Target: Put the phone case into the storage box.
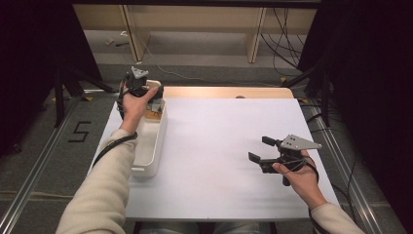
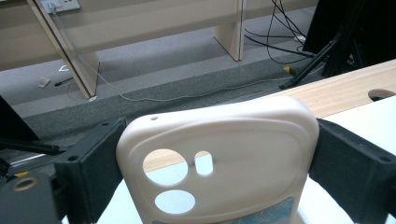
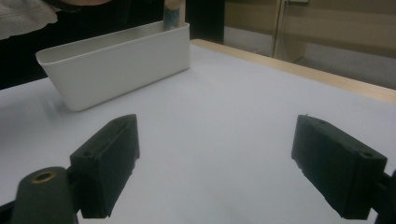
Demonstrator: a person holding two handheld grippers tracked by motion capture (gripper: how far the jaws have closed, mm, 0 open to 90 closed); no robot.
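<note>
Phone case (image 2: 219, 158) sits clamped by its edges in your left claw (image 1: 155, 103), upright over the far end of the white bin (image 1: 148, 146), ready to lift clear, while your right claw (image 1: 259, 148) waits wide open and empty above the table (image 1: 219, 146).

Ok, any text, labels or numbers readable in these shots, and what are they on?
"5": black mark on the floor left of the table.
Phone case in the left gripper: a teal patch at its lower edge, no text readable.
Bin: no lettering visible.
Nothing else is legible.
</note>
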